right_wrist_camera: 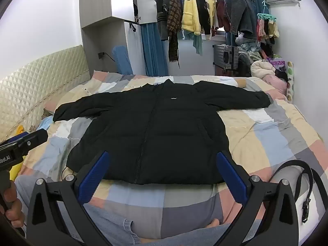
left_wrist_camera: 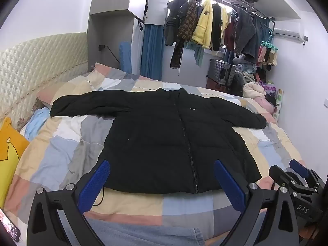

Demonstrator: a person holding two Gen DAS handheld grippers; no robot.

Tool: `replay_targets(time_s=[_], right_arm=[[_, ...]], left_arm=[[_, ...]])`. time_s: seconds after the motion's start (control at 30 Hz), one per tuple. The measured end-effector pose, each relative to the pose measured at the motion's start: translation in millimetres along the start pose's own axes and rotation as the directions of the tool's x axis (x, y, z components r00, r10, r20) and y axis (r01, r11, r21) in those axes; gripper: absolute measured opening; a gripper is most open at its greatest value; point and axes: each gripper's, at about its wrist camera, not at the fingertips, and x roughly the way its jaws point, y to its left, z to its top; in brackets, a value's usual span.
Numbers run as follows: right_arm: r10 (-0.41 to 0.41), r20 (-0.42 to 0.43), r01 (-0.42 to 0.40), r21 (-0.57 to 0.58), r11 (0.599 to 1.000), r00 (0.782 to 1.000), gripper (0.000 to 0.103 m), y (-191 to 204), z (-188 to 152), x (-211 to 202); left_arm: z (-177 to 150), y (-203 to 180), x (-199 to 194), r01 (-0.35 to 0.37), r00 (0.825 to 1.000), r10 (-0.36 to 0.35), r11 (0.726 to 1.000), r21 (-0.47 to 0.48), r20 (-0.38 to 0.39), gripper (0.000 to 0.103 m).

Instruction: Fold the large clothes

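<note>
Jacket (left_wrist_camera: 164, 135) — black, padded, zipped up the front — lies flat and face up on the patchwork bedcover (left_wrist_camera: 61, 149), both sleeves spread out to the sides, hem nearest the cameras. Its collar end is foreshortened and hard to read; a small white chest mark is visible but not legible.

Left gripper (left_wrist_camera: 162, 181): jaws fully apart, nothing between the blue pads (left_wrist_camera: 94, 186), held above the hem without touching it. Right gripper (right_wrist_camera: 164, 176): jaws likewise wide apart and empty, above the hem.

In the left wrist view the right gripper is cut off at the frame's right edge; in the right wrist view the left gripper shows only partly at the left edge, with part of a hand (right_wrist_camera: 11, 211) on its handle.

Black belt (right_wrist_camera: 303, 186) lies looped on the cover at the right, partly behind the gripper frame. Hanging clothes (right_wrist_camera: 190, 14) crowd the rail — individual items overlap.
</note>
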Motion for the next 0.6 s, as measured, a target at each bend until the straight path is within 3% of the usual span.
replay_targets(time_s=[0.6], right_arm=[[-0.011, -0.009, 0.011, 0.000, 1.000, 1.000, 0.103, -1, -3, 1]], left_arm=[[2, 1, 4, 0.012, 1.000, -0.011, 1.000, 0.010, -0.012, 0.103]])
